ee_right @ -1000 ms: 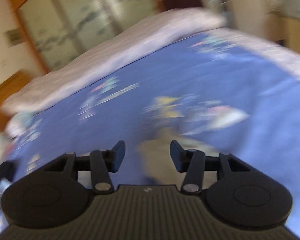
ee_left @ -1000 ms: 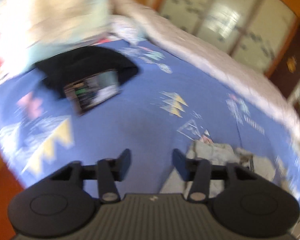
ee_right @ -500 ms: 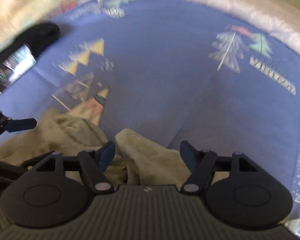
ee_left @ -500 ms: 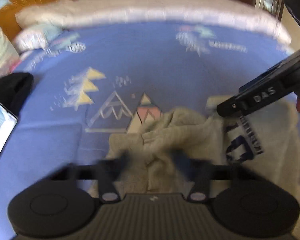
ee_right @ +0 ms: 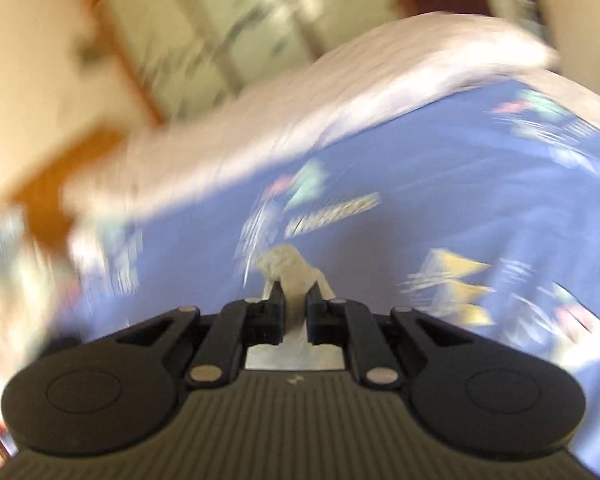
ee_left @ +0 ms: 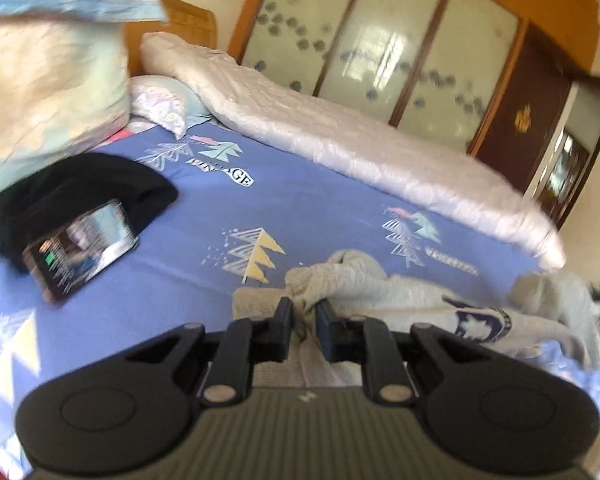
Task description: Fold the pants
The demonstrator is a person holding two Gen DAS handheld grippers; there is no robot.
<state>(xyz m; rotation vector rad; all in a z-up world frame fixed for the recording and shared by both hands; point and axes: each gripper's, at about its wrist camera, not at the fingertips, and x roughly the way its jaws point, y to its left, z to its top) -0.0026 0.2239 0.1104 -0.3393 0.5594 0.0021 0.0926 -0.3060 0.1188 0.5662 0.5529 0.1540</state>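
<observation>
The pants (ee_left: 384, 288) are pale grey-beige sweatpants, soft and heavily crumpled, lying in a loose heap on the blue bed sheet (ee_left: 320, 208) toward the near edge of the bed, with a ribbed band showing close to my left hand-held gripper (ee_left: 303, 320) and a dark navy round emblem with a white leaf-like shape printed on the cloth to the right of it; ring lettering surrounds that emblem, but I cannot read it. My left hand-held gripper has its two fingers drawn close together on a bunched ridge of the fabric, pinching it. In the right wrist view my right hand-held gripper (ee_right: 296, 308) is likewise clamped on a twisted tuft of the same pale cloth (ee_right: 290, 270), which stands up between the fingers; that view is badly motion-blurred. The sheet carries printed fir trees in white, yellow, teal and pink, with a boxed word by the upper tree ending in "GE"; the other captions are too smeared to make out. To the left, well apart from the pants, a smartphone (ee_left: 82, 250) with a lit screen leans on a black garment (ee_left: 80, 192). Beyond them sit a large pale pillow (ee_left: 48, 80) and a smaller floral pillow (ee_left: 158, 100), and a white quilt (ee_left: 340, 136) is rolled along the far side of the bed in front of a wardrobe with frosted sliding doors (ee_left: 380, 40).
</observation>
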